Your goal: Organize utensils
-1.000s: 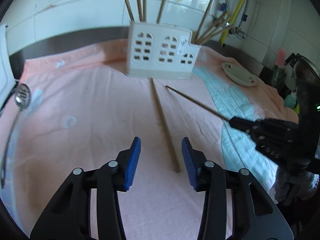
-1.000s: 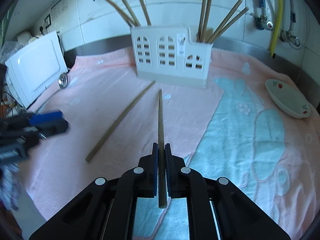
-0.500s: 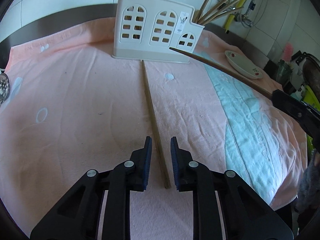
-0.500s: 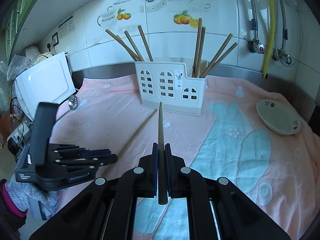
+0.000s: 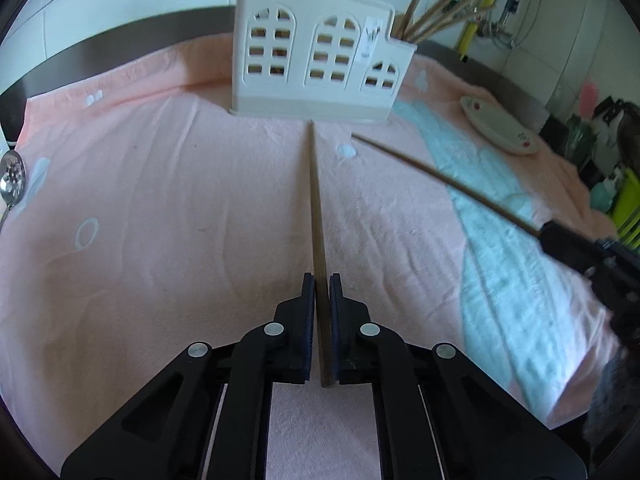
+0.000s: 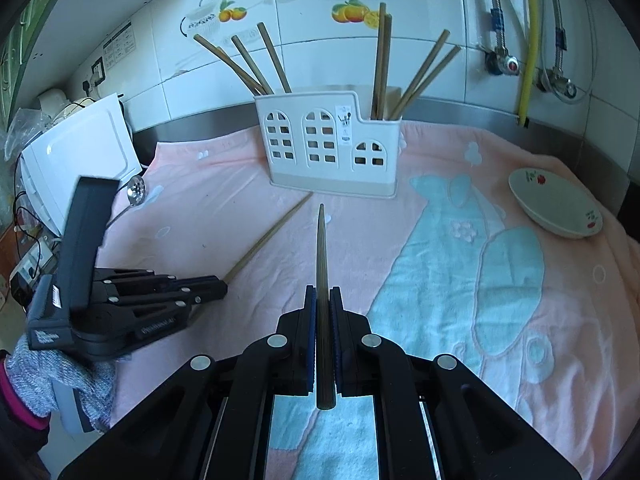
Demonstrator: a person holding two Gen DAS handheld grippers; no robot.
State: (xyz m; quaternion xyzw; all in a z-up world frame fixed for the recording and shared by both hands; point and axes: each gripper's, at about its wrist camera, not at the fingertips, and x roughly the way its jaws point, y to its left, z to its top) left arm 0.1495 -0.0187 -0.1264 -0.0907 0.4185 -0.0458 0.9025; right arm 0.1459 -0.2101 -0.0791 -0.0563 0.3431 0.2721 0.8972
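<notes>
A white utensil holder (image 5: 320,68) (image 6: 330,144) with arched cut-outs stands at the back of the pink towel, with several wooden chopsticks in it. One chopstick (image 5: 317,208) (image 6: 264,242) lies on the towel, its far tip at the holder's base. My left gripper (image 5: 322,284) (image 6: 218,286) is shut on that chopstick's near end. My right gripper (image 6: 323,294) (image 5: 552,236) is shut on a second chopstick (image 6: 321,248) (image 5: 436,176), held above the towel with its tip towards the holder.
A small white dish (image 6: 556,204) (image 5: 498,126) with red flowers sits on the towel at the right. A metal ladle (image 5: 12,180) (image 6: 136,188) lies at the towel's left edge beside a white appliance (image 6: 76,156). A gloved hand (image 6: 52,380) holds the left gripper.
My left gripper has moved forward and down over the lying chopstick and its jaws have shut on the near end. My right gripper keeps its chopstick, raised somewhat off the towel.
</notes>
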